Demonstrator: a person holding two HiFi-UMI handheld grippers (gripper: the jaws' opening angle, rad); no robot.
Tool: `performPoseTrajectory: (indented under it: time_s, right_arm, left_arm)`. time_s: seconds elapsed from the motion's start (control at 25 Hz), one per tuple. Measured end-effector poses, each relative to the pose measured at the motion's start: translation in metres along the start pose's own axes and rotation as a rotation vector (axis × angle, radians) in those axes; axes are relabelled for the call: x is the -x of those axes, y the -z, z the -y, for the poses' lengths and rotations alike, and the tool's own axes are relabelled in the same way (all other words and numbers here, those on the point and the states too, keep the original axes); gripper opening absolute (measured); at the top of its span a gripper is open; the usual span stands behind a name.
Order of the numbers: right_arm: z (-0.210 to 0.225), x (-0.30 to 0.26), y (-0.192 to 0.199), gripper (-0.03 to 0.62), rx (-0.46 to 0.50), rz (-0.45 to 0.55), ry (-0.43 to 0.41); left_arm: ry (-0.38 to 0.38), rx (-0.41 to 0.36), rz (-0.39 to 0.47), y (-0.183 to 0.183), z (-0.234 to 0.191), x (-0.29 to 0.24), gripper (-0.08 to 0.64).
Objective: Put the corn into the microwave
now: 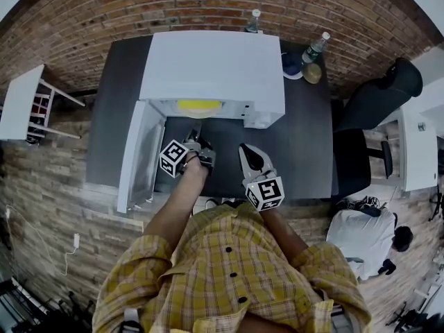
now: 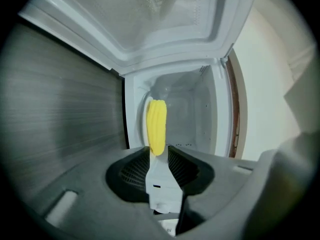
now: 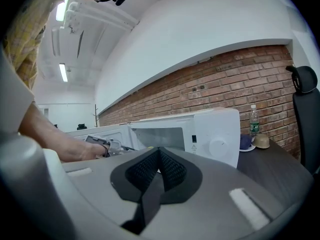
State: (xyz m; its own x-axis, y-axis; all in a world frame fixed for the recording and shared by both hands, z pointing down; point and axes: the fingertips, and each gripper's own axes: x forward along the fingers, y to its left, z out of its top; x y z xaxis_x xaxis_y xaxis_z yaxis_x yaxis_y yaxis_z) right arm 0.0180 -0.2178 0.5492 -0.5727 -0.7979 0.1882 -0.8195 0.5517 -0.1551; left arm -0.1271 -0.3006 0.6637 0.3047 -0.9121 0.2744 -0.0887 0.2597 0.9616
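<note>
The yellow corn (image 1: 199, 106) lies inside the white microwave (image 1: 215, 64), just behind the opening. The microwave door (image 1: 139, 158) hangs open to the left. My left gripper (image 1: 195, 129) is in front of the opening and points in. In the left gripper view its jaws stand apart and the corn (image 2: 156, 126) lies beyond the tips of the left gripper (image 2: 160, 156), on the cavity floor, with no pad pressing on it. My right gripper (image 1: 244, 148) hovers over the dark table (image 1: 305, 144) to the right, and the right gripper (image 3: 160, 159) is shut on nothing.
Two bottles (image 1: 252, 21) (image 1: 316, 47), a blue dish (image 1: 291, 64) and a tan cup (image 1: 312, 73) stand at the table's back right. A black chair (image 1: 378, 99) is to the right, a white side table (image 1: 21, 103) to the left. A brick wall runs behind.
</note>
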Motion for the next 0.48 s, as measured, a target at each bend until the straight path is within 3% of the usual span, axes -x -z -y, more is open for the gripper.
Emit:
performPoseTrajectory:
  time_s: [0.2,0.48]
  right_arm:
    - [-0.007,0.007,-0.001,-0.005,0.002,0.008,0.002]
    - [-0.018,0.013,0.001,-0.005,-0.02,0.002,0.004]
  left_arm:
    - [0.047,-0.074,-0.039,0.009,0.011,0.021,0.033]
    - [0.106,-0.149,-0.099,0.022,0.027,0.05,-0.003]
